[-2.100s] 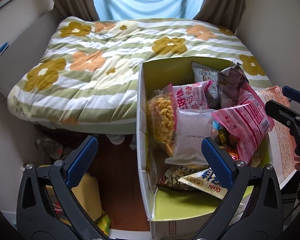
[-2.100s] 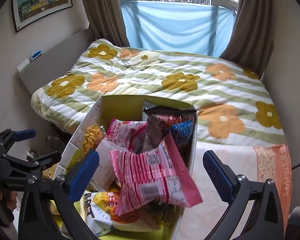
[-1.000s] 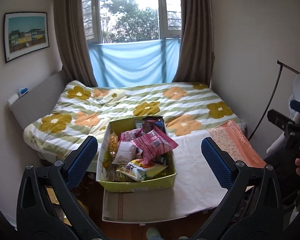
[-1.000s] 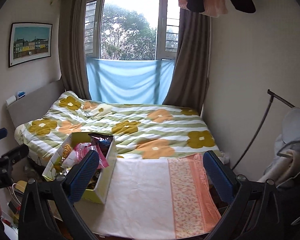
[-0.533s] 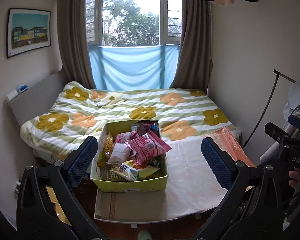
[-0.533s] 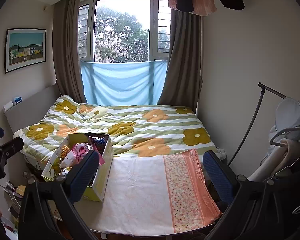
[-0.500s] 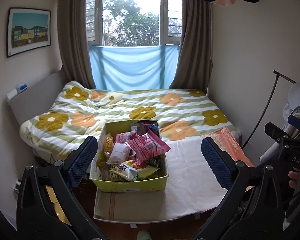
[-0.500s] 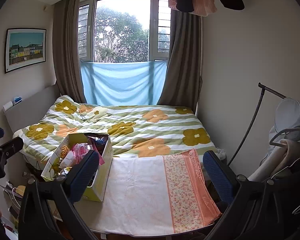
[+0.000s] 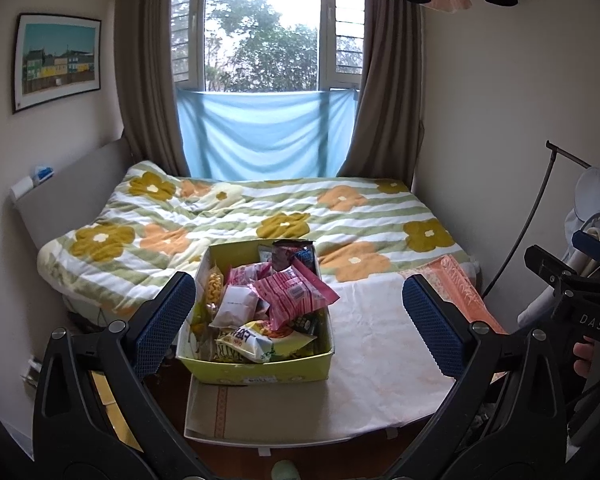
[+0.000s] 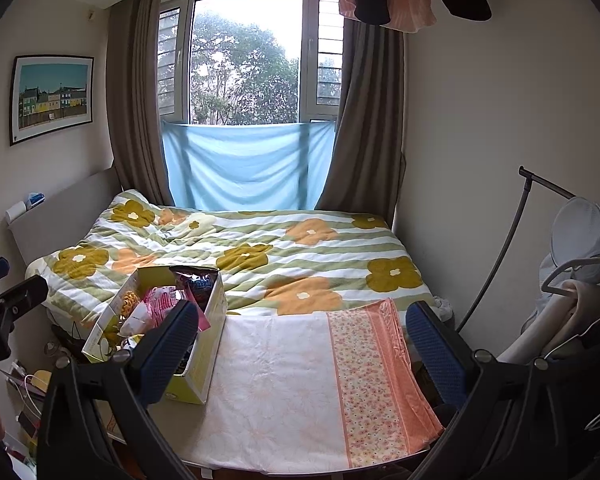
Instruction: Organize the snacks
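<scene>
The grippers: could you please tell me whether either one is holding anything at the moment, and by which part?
Nothing is held. The left gripper and right gripper are both open and empty, well back from the snack box.

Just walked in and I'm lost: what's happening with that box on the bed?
A person holds a claw in each hand, left claw and right claw, both open and empty, well back from the bed. The yellow-green box sits on the white sheet, piled with snack packets; a pink packet lies on top.
</scene>
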Demonstrator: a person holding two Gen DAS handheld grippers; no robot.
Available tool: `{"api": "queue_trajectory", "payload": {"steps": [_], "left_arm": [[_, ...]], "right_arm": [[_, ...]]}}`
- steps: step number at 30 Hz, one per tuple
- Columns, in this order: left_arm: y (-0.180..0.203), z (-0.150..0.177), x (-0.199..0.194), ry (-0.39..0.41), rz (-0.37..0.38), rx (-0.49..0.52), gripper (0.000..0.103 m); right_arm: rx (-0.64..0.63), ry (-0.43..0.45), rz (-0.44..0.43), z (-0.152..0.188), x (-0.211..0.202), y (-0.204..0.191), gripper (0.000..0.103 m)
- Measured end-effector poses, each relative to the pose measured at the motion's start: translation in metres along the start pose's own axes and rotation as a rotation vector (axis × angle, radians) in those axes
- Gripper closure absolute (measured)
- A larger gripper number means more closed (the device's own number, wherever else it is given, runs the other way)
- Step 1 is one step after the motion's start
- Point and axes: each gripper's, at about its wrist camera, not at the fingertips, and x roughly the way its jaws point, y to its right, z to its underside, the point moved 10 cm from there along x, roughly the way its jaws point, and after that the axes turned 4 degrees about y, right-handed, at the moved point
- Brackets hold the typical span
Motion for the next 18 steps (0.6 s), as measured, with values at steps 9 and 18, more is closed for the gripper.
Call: {"api": "queue_trajectory", "payload": {"steps": [9,18], "left_arm": [[-0.0005,0.0014,-0.0002,-0.005,0.002,0.0,0.0],[-0.004,0.0016,-0.0014,-0.005,0.002,-0.003,0.0]], "right_arm": [[0.003,0.0,0.003,0.0027,0.0004,0.0005,0.0],[-0.001,-0.006,0.006,0.0041,0.0016,0.002,0.0]]}}
